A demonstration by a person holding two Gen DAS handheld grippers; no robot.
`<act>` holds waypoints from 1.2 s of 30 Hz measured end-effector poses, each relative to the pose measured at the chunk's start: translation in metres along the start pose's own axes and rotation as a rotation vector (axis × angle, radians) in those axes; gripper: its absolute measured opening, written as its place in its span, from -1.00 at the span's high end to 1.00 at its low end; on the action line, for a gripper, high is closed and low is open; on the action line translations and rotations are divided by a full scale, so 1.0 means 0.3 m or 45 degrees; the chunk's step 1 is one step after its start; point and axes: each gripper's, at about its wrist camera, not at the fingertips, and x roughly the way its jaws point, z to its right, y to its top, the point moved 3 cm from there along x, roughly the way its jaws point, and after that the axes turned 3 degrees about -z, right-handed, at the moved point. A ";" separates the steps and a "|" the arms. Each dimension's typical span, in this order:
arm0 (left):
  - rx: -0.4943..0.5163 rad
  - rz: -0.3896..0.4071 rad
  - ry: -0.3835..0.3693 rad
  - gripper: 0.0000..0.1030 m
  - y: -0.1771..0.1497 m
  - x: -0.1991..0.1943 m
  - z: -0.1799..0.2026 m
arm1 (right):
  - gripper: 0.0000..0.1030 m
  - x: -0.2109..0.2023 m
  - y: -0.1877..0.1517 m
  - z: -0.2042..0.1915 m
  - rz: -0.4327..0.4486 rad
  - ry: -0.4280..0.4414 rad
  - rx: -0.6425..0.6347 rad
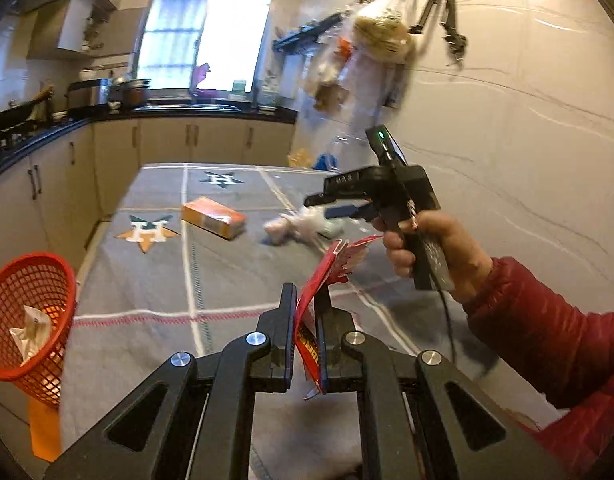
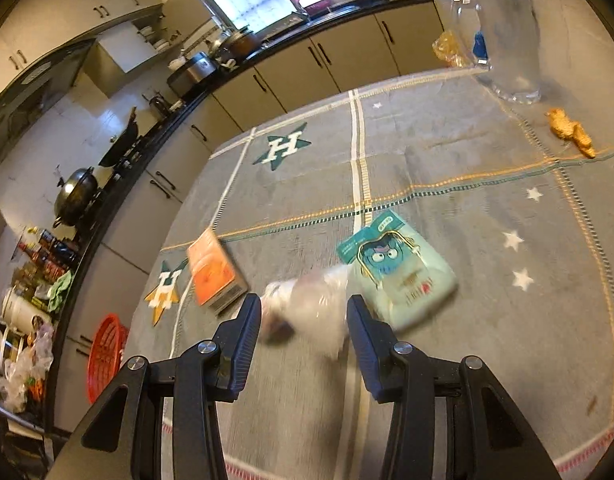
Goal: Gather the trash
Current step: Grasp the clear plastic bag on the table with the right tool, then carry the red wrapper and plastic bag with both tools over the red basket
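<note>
My left gripper (image 1: 305, 294) is shut on a red snack wrapper (image 1: 339, 262) and holds it above the grey tablecloth (image 1: 155, 288). My right gripper (image 2: 303, 307) is open, its fingers on either side of a crumpled clear plastic bag (image 2: 307, 300) on the cloth; it also shows in the left wrist view (image 1: 335, 206), over the bag (image 1: 295, 226). An orange box (image 1: 213, 216) (image 2: 213, 274) lies left of the bag. A pale green cartoon packet (image 2: 399, 272) lies right of it. A red mesh basket (image 1: 27, 320) (image 2: 105, 356) with white trash inside stands at the table's left.
A piece of ginger (image 2: 571, 134) and a clear plastic bottle (image 2: 503, 40) sit at the far right of the table. Kitchen counters (image 1: 47, 132) with pots run along the left and back. Bags hang from a wall rack (image 1: 379, 36).
</note>
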 end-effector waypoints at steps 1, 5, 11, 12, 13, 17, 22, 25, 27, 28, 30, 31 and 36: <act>0.007 -0.002 0.026 0.84 0.005 0.015 -0.005 | 0.33 0.017 0.004 0.003 -0.008 -0.002 0.000; 0.023 -0.008 0.120 0.84 0.016 0.061 -0.025 | 0.84 0.036 -0.007 0.005 -0.011 0.009 -0.022; -0.036 -0.010 0.176 0.84 0.025 0.118 -0.081 | 0.90 -0.086 -0.064 -0.036 0.090 0.084 -0.067; -0.042 -0.012 0.187 0.84 0.025 0.127 -0.089 | 0.90 -0.104 -0.078 -0.042 0.100 0.095 -0.071; -0.046 -0.015 0.195 0.84 0.026 0.131 -0.094 | 0.90 -0.125 -0.097 -0.054 0.109 0.112 -0.082; -0.062 -0.032 0.237 0.84 0.026 0.152 -0.114 | 0.90 -0.187 -0.168 -0.095 0.125 0.171 -0.129; -0.084 -0.039 0.277 0.84 0.016 0.149 -0.131 | 0.90 -0.227 -0.217 -0.129 0.122 0.233 -0.149; -0.103 -0.036 0.288 0.84 0.013 0.135 -0.142 | 0.90 -0.242 -0.241 -0.153 0.121 0.251 -0.162; -0.104 -0.032 0.302 0.84 0.012 0.128 -0.144 | 0.90 -0.252 -0.259 -0.173 0.121 0.258 -0.177; -0.107 -0.030 0.311 0.84 0.010 0.123 -0.148 | 0.90 -0.256 -0.265 -0.182 0.122 0.260 -0.184; -0.107 -0.034 0.329 0.84 0.008 0.116 -0.152 | 0.90 -0.259 -0.278 -0.200 0.116 0.268 -0.196; -0.107 -0.035 0.344 0.84 0.007 0.113 -0.153 | 0.90 -0.260 -0.284 -0.209 0.113 0.276 -0.200; -0.121 -0.039 0.381 0.84 -0.003 0.097 -0.177 | 0.90 -0.259 -0.305 -0.255 0.100 0.299 -0.225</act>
